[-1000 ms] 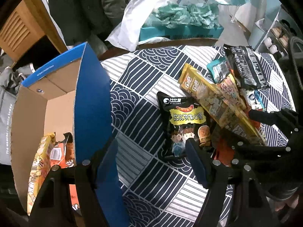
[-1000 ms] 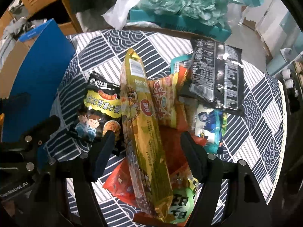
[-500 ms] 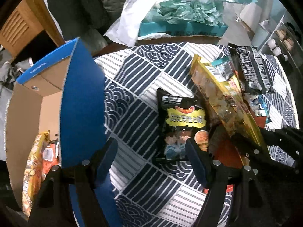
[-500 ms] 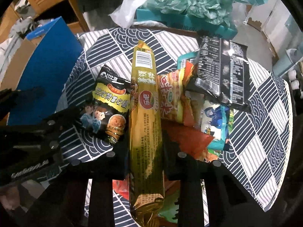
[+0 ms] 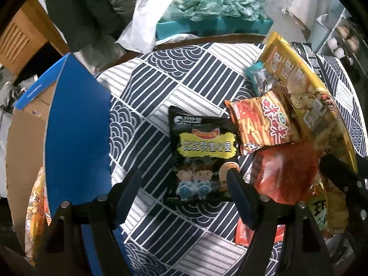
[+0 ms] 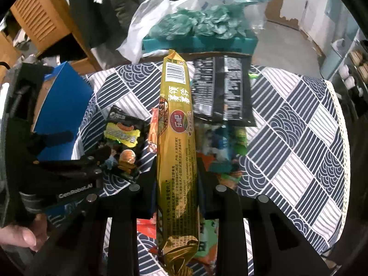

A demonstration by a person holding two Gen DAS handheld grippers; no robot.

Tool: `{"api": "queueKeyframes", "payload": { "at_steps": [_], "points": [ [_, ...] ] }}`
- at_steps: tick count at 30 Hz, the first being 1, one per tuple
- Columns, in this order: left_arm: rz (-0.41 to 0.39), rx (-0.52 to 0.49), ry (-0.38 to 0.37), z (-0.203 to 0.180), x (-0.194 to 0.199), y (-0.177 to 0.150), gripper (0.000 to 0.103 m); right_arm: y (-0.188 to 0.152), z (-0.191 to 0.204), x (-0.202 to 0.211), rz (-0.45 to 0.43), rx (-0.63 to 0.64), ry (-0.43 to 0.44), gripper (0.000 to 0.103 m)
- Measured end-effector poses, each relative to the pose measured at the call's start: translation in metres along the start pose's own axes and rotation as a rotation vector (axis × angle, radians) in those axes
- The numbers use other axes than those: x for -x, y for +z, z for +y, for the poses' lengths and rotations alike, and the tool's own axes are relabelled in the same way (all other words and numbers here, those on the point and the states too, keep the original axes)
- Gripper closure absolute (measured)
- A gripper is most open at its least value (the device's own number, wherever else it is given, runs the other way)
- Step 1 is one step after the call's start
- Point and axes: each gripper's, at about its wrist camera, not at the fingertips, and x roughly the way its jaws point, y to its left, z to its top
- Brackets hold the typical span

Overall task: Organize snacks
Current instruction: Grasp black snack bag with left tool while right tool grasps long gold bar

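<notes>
Right gripper (image 6: 176,184) pinches the long gold packet (image 6: 177,138) across its middle, both ends hanging free. Left gripper (image 5: 184,191) is spread, holding nothing, above the black cartoon packet (image 5: 202,161). We should keep the gold packet level, squeeze lightly so the contents don't get crushed, and carry it toward 9 o'clock to the blue box (image 5: 76,138), entering lengthwise since it's long.

Count from the left view:
- 1 gold packet, at 2 o'clock
- 1 black cartoon packet, centre
- 1 fries packet (image 5: 264,122)
- 1 red packet (image 5: 287,174)
- 1 black packet (image 6: 223,94) at 12 in the right view
- more underneath, can't tell how many
</notes>
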Motion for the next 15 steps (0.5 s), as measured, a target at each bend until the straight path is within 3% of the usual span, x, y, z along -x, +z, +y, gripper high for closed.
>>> {"api": "queueKeyframes", "payload": {
  "at_steps": [11,15],
  "points": [
    [0.045,-0.033,0.036,-0.021,-0.027,0.008,0.022,-0.004,-0.01,0.002,-0.005,-0.01,0.007,0.077],
    [0.074,-0.029,0.008,-0.024,-0.041,0.011,0.022,-0.003,-0.01,0.0,-0.006,-0.006,0.004,0.077]
  ]
}}
